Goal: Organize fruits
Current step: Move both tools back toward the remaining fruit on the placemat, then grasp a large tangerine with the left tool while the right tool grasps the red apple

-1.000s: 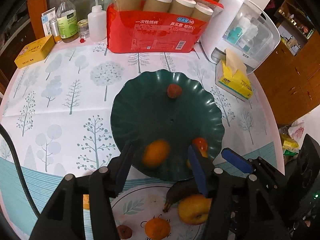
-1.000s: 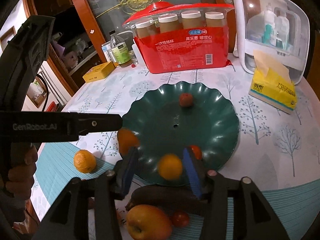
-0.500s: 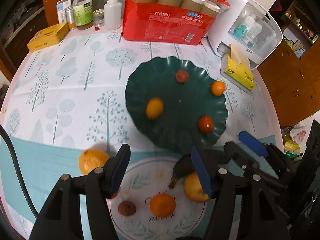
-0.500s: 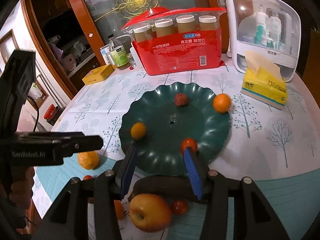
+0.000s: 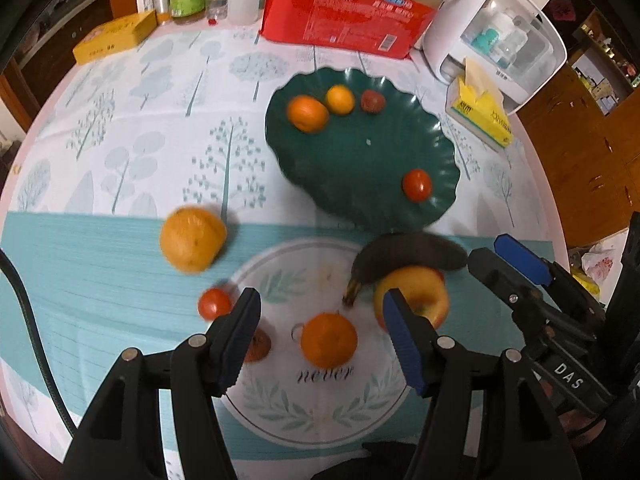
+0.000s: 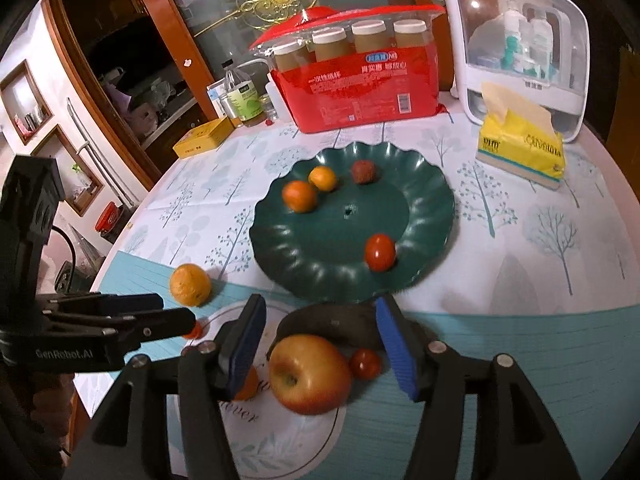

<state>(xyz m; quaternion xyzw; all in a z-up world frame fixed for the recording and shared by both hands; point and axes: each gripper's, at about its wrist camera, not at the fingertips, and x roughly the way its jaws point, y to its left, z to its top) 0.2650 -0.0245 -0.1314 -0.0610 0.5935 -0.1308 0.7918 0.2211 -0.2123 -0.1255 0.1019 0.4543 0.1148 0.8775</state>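
Left wrist view: fruit is split between two dishes. Two oranges (image 5: 307,113), a tomato (image 5: 417,185) and what may be a lychee (image 5: 373,101) are held on the green plate (image 5: 352,196). An apple (image 5: 412,295), banana (image 5: 408,251) and orange (image 5: 329,339) are left on the white plate (image 5: 320,412), likely awaiting transfer. Both the left gripper (image 5: 322,314) and right gripper (image 6: 320,320) are spread wide, nothing held.
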